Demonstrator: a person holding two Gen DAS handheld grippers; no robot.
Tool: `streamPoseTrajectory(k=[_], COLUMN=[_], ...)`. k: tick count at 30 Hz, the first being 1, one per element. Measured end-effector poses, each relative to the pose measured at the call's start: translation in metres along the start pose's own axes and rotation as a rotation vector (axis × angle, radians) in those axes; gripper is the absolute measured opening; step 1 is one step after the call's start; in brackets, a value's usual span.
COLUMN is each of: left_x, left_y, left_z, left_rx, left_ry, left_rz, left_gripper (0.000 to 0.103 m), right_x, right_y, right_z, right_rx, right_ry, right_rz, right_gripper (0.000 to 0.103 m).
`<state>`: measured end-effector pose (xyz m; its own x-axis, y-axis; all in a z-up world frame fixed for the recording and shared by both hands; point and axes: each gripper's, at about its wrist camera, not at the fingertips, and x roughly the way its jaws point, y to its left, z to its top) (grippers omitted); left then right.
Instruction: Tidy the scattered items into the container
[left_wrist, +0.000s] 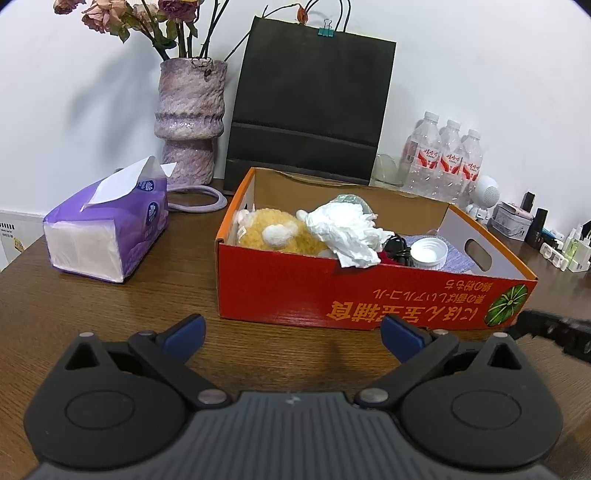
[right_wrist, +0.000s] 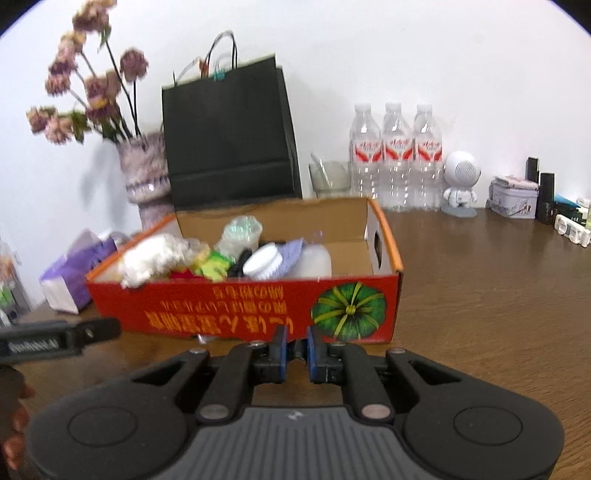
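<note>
Box: mid-table, holding plush, tissue wad, cap.
Left gripper: spread wide, bare wood between.
Right gripper: nearly pressed together, small dark thing between, unclear; view blurred.

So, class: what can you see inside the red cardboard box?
Inside the red cardboard box lie a yellow plush toy, crumpled white tissue, a white ribbed cap, a black item and purple cloth. Whatever lies beneath them is covered.
</note>
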<state>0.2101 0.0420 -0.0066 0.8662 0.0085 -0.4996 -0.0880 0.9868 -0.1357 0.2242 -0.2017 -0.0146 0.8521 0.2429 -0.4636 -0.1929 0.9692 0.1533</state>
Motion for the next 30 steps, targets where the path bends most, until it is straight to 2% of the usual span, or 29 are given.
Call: streamPoseTrajectory(k=[5, 9, 18, 22, 30], left_x=[-0.01, -0.01, 0.012, 0.024, 0.048], left_y=[-0.006, -0.015, -0.035, -0.039, -0.041], left_z=[0.013, 0.031, 0.079, 0.095, 0.096], left_rx=[0.019, 0.043, 0.063, 0.029, 0.026], left_ry=[-0.042, -0.077, -0.154, -0.186, -0.14], left_rz=[-0.044, -0.049, 0.007, 0.042, 0.074], left_gripper=[0.103, 0.103, 0.103, 0.103, 0.103], right_x=[-0.011, -0.005, 0.034, 0.053, 0.08], right_y=[-0.006, -0.004, 0.008, 0.011, 0.007], right_z=[0.017, 0.039, 0.083, 0.096, 0.098], right_rx=[0.027, 0.0, 0.002, -0.009, -0.001], right_ry=[-0.051, -0.076, -0.118, -0.119, -0.062], right_rz=[0.026, 0.027, 0.048, 0.033, 0.041], right_gripper=[0.01, 0.01, 0.01, 0.01, 0.01])
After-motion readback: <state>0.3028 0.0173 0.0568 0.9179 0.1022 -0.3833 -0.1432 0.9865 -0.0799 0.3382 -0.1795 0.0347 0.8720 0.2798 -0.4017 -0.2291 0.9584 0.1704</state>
